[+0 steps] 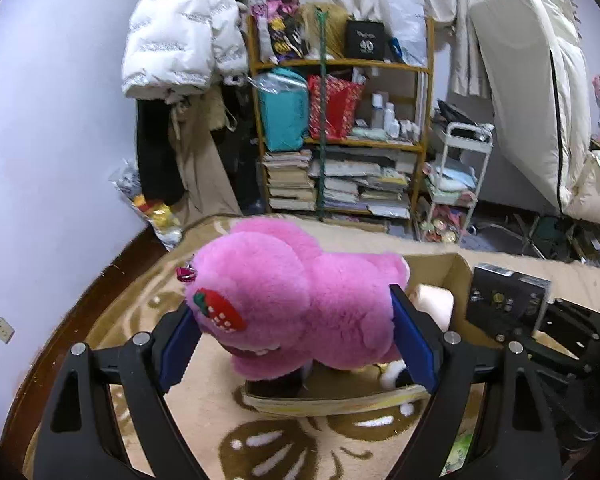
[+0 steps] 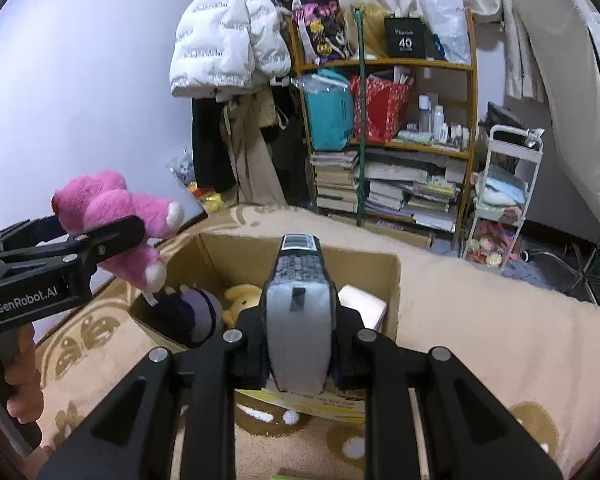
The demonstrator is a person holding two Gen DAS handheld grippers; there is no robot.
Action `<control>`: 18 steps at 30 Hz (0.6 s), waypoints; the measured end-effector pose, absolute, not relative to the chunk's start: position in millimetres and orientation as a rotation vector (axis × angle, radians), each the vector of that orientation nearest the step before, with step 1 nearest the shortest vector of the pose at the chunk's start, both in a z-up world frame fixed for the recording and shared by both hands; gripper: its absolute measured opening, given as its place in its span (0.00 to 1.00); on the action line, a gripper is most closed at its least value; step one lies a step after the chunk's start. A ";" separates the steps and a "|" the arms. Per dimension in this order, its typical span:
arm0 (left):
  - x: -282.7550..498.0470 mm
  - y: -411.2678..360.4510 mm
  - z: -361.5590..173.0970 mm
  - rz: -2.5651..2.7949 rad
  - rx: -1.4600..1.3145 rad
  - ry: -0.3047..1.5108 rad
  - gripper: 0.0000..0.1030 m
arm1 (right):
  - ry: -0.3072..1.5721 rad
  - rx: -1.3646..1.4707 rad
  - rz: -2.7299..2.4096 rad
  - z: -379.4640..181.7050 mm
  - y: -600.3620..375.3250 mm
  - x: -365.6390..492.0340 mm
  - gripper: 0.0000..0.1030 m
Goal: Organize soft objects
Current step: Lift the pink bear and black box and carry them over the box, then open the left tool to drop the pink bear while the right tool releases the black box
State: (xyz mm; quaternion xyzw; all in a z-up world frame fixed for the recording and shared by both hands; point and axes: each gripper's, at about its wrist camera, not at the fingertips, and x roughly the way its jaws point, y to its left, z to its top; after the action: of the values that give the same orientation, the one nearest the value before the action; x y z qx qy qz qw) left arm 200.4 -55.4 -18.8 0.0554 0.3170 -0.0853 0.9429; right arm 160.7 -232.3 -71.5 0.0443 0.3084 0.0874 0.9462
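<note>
My left gripper (image 1: 296, 328) is shut on a big pink plush bear (image 1: 296, 292) with a red strawberry patch, held above the left end of an open cardboard box (image 1: 460, 268). In the right wrist view the bear (image 2: 116, 216) hangs at the left over the box (image 2: 392, 280). My right gripper (image 2: 298, 316) is shut on a grey and black box-shaped item (image 2: 298, 280), held over the box's near edge. Inside the box lie a purple plush (image 2: 196, 308), a yellow plush (image 2: 242, 298) and a white soft block (image 2: 362, 304).
The box sits on a beige patterned blanket (image 2: 480, 320). Behind stand a wooden shelf (image 2: 392, 140) of books and bags, a white trolley (image 2: 504, 200), hanging coats (image 2: 228, 40) and a leaning mattress (image 2: 572, 100). A purple wall is at the left.
</note>
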 end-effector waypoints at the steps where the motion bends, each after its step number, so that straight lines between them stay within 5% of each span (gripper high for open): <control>1: 201.6 -56.6 -22.2 -0.177 0.114 0.653 0.83 | 0.636 0.095 0.178 -75.2 -232.4 162.2 0.22; 18: 215.4 -63.8 -65.4 -0.169 0.134 0.748 0.84 | 0.735 0.180 0.206 -116.0 -241.1 179.1 0.28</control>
State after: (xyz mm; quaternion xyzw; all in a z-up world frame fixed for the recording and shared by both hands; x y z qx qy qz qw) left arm 215.4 -63.8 -65.4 0.0654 0.3648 -0.0823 0.9251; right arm 179.1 -241.1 -116.0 0.0877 0.3582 0.1002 0.9241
